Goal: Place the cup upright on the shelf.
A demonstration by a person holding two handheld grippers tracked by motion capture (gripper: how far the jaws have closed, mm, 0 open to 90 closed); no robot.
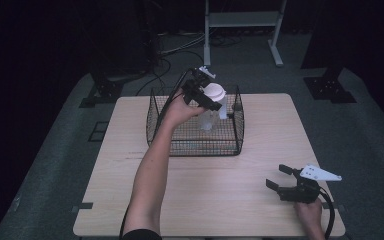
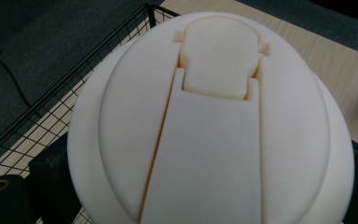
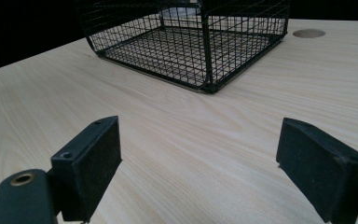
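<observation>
A clear bottle (image 1: 207, 119) with a round white lid (image 1: 214, 91) hangs upright inside the black wire basket (image 1: 195, 142), which stands on the far half of the table. My left gripper (image 1: 203, 98) is shut on the bottle just under the lid. In the left gripper view the cream lid (image 2: 209, 126), with its flip tab, sits between the jaws, and the basket rim (image 2: 74, 84) runs behind it. My right gripper (image 1: 277, 176) rests open near the table's front right corner. Its pads (image 3: 93, 158) stand wide apart over bare wood, facing the basket (image 3: 186, 42).
The light wooden table (image 1: 200, 200) has a round cable hole (image 3: 308, 33) beyond the basket's corner. A white stand frame (image 1: 242, 20) and cables (image 1: 180, 50) lie on the grey floor behind the table. Dark stands flank the back corners.
</observation>
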